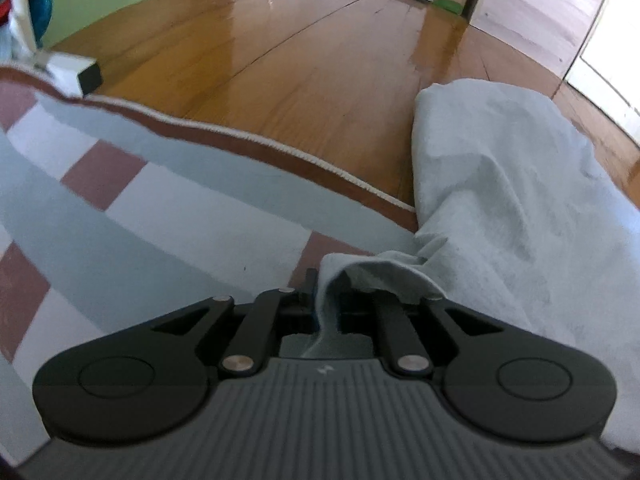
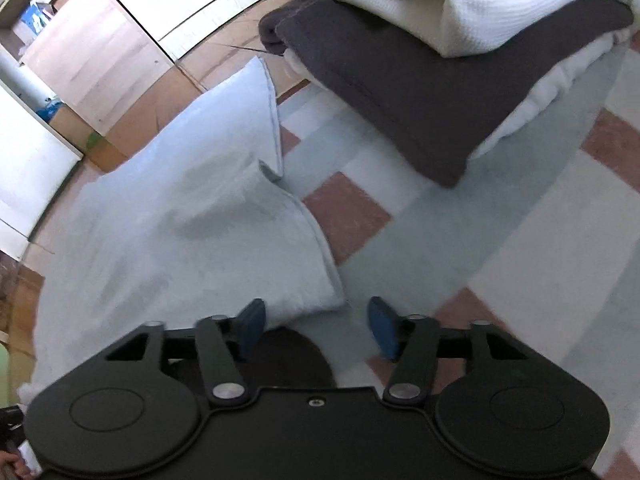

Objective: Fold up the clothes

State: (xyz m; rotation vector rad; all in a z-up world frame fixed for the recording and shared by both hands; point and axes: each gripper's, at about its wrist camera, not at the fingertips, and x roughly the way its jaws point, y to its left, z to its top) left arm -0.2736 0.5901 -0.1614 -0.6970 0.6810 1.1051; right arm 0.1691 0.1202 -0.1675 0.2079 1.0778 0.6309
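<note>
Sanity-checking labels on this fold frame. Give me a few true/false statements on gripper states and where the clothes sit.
1. The left gripper is shut on the light grey garment. True.
2. The right gripper is clamped on the same garment. False: its jaws stand apart, with the garment's corner just ahead of them.
3. A dark grey folded item lies under a cream knit. True.
4. The folded stack sits on the wooden floor. False: it rests on the checked rug.
5. Part of the light grey garment reaches past the rug edge onto the floor. True.
</note>
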